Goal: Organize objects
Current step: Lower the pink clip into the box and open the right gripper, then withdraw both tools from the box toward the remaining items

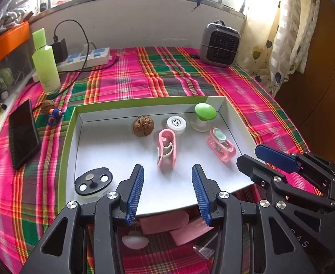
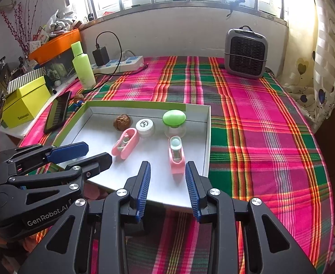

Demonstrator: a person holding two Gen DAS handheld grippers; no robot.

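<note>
Both sets of fingers spread and empty: left gripper (image 1: pixel 167 189) hangs over the near part of the white tray (image 1: pixel 76 150), right gripper (image 2: pixel 167 187) over its near right corner. Ahead of the left fingers lies a pink holder (image 1: pixel 166 148); just ahead of the right fingers a second pink holder (image 2: pixel 176 154). Risk, I'd say: a low sweep nudges either one, or clips the tray's right wall (image 2: pixel 207 141). Open room sits on the plaid desk (image 2: pixel 270 137) to the right

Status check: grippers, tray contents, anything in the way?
Left gripper and right gripper open, empty. Two pink clips lie in the tray. Nothing in the way.
</note>
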